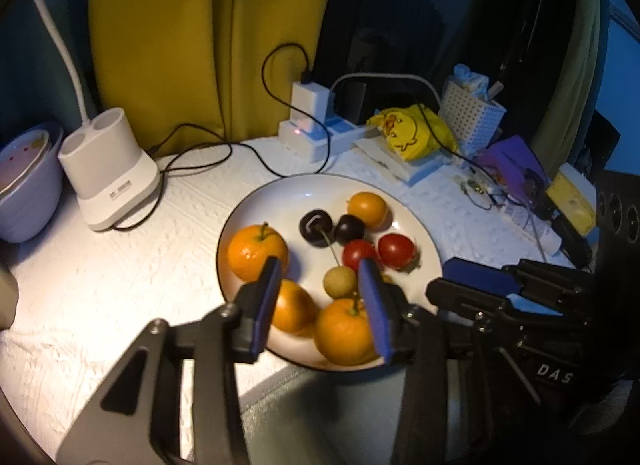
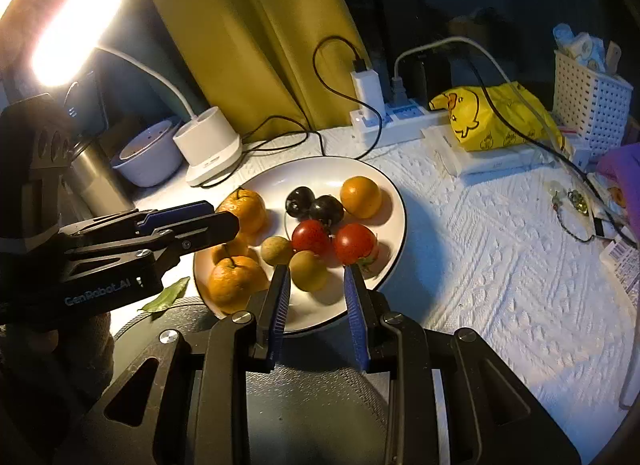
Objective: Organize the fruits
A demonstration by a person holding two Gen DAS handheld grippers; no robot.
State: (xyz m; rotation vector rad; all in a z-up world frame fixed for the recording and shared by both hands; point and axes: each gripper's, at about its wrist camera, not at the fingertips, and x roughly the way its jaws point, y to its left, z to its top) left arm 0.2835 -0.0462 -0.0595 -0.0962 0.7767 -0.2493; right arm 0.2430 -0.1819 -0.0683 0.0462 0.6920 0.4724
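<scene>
A white plate point(image 1: 280, 201) point(image 2: 396, 201) on the white cloth holds several fruits: oranges point(image 1: 256, 251) point(image 2: 360, 197), two dark cherries point(image 1: 316, 227) point(image 2: 300, 201), two red tomatoes point(image 1: 396, 251) point(image 2: 355, 243) and small tan round fruits point(image 1: 339, 281) point(image 2: 308, 269). My left gripper point(image 1: 322, 269) point(image 2: 216, 215) is open and empty above the plate's near edge, over the oranges. My right gripper point(image 2: 316, 271) point(image 1: 460, 277) is open and empty, its fingers on either side of a tan fruit at the plate's near side.
A white lamp base point(image 1: 108, 173) point(image 2: 208, 145) and bowls point(image 1: 24, 185) point(image 2: 146, 161) stand to the left. A power strip with cables point(image 1: 312, 133) point(image 2: 384, 121), a yellow duck bag point(image 1: 412, 133) point(image 2: 496, 117), a white basket point(image 1: 472, 117) point(image 2: 592, 105) and clutter lie behind and right. A grey round object point(image 2: 312, 405) lies near me.
</scene>
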